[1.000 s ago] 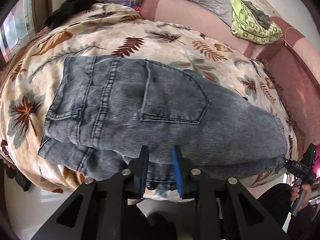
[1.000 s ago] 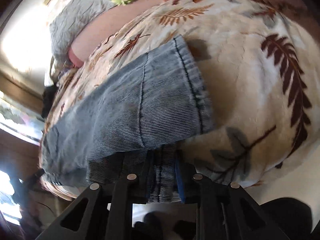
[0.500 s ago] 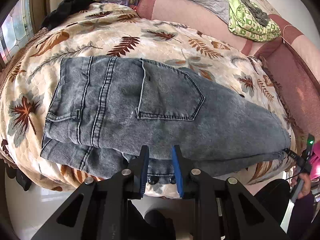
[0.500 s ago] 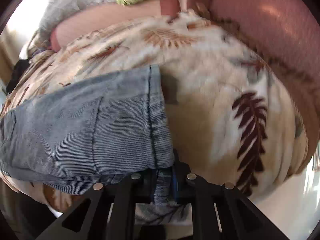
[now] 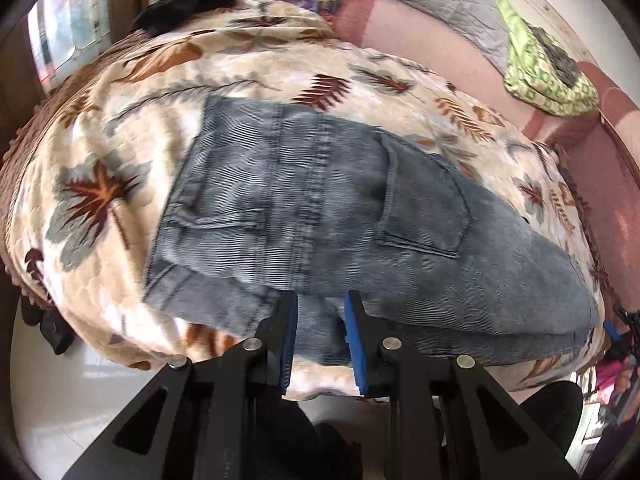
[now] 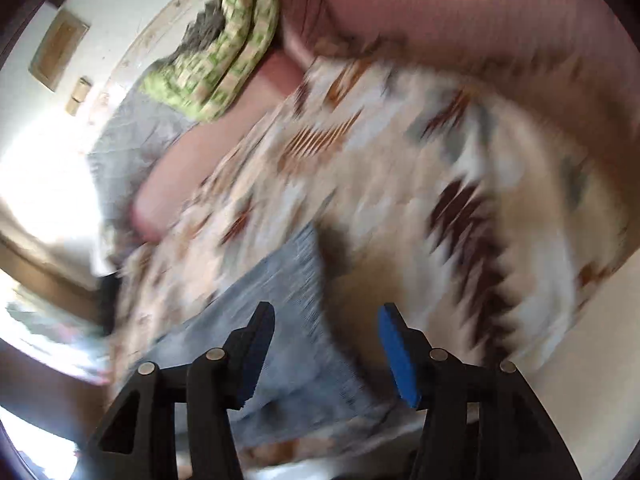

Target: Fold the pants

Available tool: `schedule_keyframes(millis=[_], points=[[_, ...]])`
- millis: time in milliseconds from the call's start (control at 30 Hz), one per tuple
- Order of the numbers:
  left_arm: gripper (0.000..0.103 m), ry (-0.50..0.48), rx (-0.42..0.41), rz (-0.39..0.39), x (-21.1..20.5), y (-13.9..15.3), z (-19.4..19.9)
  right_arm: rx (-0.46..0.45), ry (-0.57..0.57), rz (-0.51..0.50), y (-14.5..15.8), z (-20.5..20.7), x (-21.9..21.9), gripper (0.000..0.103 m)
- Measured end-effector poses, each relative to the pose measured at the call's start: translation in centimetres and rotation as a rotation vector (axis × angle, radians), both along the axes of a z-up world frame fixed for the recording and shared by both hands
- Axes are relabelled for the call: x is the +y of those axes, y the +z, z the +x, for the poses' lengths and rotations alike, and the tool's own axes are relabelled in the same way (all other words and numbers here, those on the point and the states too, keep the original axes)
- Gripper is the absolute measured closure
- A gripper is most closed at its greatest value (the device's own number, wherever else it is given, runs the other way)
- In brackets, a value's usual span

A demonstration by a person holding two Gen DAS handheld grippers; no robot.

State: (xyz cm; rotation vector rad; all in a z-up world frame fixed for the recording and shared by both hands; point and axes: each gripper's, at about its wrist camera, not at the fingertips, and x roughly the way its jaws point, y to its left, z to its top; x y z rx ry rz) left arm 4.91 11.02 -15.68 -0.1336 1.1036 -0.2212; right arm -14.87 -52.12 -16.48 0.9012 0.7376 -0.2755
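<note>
— Blue jeans [image 5: 344, 216] lie folded on the leafy blanket [image 5: 120, 184], filling the middle of the left view.

— What about the left gripper [image 5: 320, 312]?

— Low in the middle, its fingers are a little apart, with jeans between them. Whether they pinch, I cannot tell.

— And the right gripper [image 6: 326, 320]?

— Its fingers are spread wide above the jeans' end, in the lower middle of a blurry view. They hold nothing.

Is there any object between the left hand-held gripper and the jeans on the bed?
Nothing visible. The left hand-held gripper sits directly at the near edge of the jeans, with denim showing between its blue pads, on the leaf-print bedspread.
</note>
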Motion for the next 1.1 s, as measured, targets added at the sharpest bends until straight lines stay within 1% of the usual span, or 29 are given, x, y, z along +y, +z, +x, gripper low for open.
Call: schedule_keyframes(millis=[33,67,133,200,233,267,300,333,367,400,433,500,567,600,633,733,800,867,933,967,1033,1100], points=[[0.079,0.010,0.003,-0.004,0.4,-0.1,0.0,-0.003,0.021,0.027,-0.4,0.4,0.6,0.045],[0.079,0.020,0.007,-0.006,0.8,-0.2,0.1,0.010,0.027,0.024,-0.6,0.7,0.7,0.045],[0.079,0.039,0.007,-0.005,1.6,-0.3,0.2,0.068,0.014,-0.009,-1.1,1.1,1.5,0.045],[0.078,0.065,0.011,0.003,2.9,-0.4,0.4,0.081,0.026,0.046,-2.4,2.0,1.9,0.047],[0.078,0.086,0.015,0.002,3.6,-0.4,0.5,0.087,0.019,0.056,-2.9,2.4,2.0,0.049],[0.078,0.119,0.017,-0.004,4.8,-0.3,0.6,0.108,0.000,0.034,-3.1,2.8,2.2,0.057],[0.075,0.143,0.017,-0.008,5.9,-0.1,0.5,0.118,-0.017,0.022,-3.3,3.0,2.3,0.063],[0.071,0.168,0.017,-0.009,7.0,0.0,0.5,0.119,-0.035,0.027,-3.5,3.1,2.3,0.072],[0.063,0.195,0.014,-0.010,7.9,0.2,0.4,0.117,-0.049,0.033,-3.7,3.0,2.2,0.078],[0.059,0.223,0.006,-0.011,9.0,0.5,0.3,0.115,-0.058,0.024,-3.7,3.0,2.2,0.081],[0.058,0.241,-0.001,-0.013,9.6,0.6,0.2,0.115,-0.058,0.007,-3.6,3.0,2.3,0.085],[0.058,0.274,0.003,-0.033,10.8,0.6,0.2,0.121,-0.053,-0.017,-3.5,3.0,2.5,0.085],[0.058,0.281,0.027,-0.073,11.1,0.2,0.3,0.125,-0.053,-0.022,-3.6,2.8,2.3,0.085],[0.057,0.267,0.047,-0.100,10.7,-0.2,0.5,0.128,-0.052,-0.024,-3.6,2.9,2.4,0.085],[0.057,0.260,0.062,-0.119,10.2,-0.5,0.7,0.134,-0.047,-0.022,-3.7,2.9,2.5,0.083],[0.053,0.244,0.123,-0.186,8.6,-1.5,1.6,0.151,-0.042,0.002,-4.1,3.3,2.6,0.081],[0.053,0.236,0.147,-0.214,7.2,-2.0,2.1,0.155,-0.036,-0.011,-4.1,3.4,2.8,0.081],[0.053,0.230,0.147,-0.219,6.5,-2.3,3.0,0.154,-0.035,-0.008,-4.2,3.4,2.7,0.081],[0.054,0.268,0.181,-0.233,6.6,-3.0,4.0,0.149,-0.033,-0.008,-4.3,3.4,2.6,0.083],[0.054,0.291,0.199,-0.261,6.9,-3.3,4.2,0.148,-0.035,-0.015,-4.3,3.4,2.6,0.084],[0.058,0.301,0.198,-0.269,7.0,-3.4,4.9,0.145,-0.038,-0.027,-4.3,3.3,2.7,0.085],[0.067,0.298,0.201,-0.263,6.7,-3.3,5.3,0.148,-0.034,-0.057,-4.2,3.4,3.0,0.086]])
